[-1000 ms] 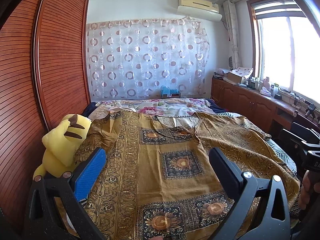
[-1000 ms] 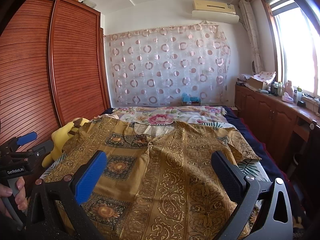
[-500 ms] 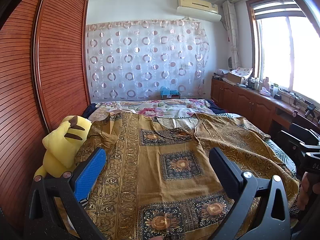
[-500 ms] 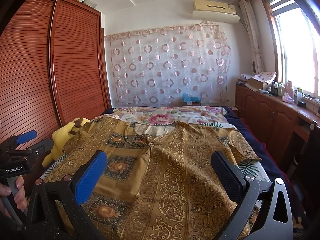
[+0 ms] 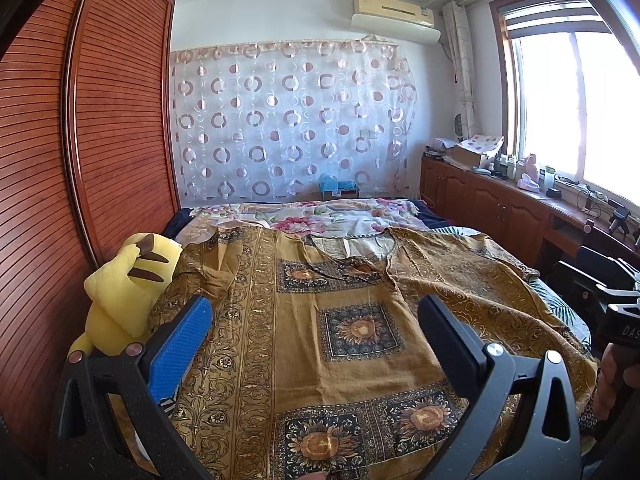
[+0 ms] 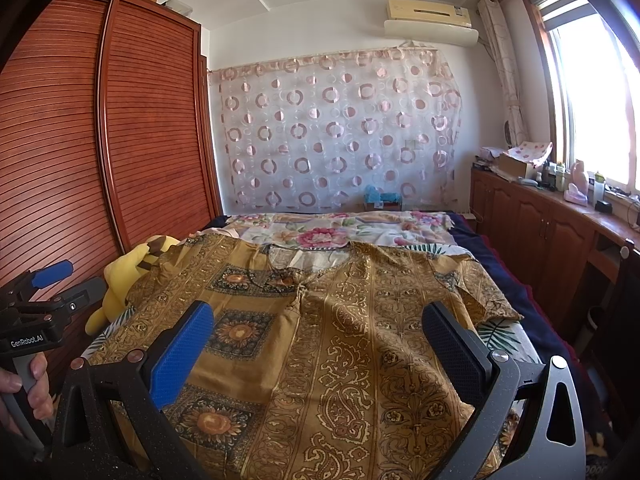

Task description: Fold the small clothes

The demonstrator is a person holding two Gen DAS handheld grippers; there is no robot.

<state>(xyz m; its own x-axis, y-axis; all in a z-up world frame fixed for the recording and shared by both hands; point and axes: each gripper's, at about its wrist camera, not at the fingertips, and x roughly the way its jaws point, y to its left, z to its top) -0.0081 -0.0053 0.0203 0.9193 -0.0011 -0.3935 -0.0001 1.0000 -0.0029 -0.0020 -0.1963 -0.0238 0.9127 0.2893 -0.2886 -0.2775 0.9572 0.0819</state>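
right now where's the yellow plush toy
The yellow plush toy sits at the left edge of the bed, wedged between the wooden wardrobe and the golden patterned garment. The right wrist view shows it there too, beyond the left gripper.

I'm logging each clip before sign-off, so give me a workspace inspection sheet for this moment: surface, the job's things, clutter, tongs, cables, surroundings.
Surface: bed with a floral sheet at the far end.
Job's things: brown patterned garment spread flat, neckline away from the cameras, not yet folded.
Clutter: yellow plush toy at the garment's left edge, against the wardrobe.
Tongs: left tongs open, holding nothing; right tongs open, holding nothing; both above the garment's near part.
Cables: some on the window ledge; none seen on the bed.
Surroundings: wooden wardrobe, circle-print curtain, air conditioner, low cabinets under the window.
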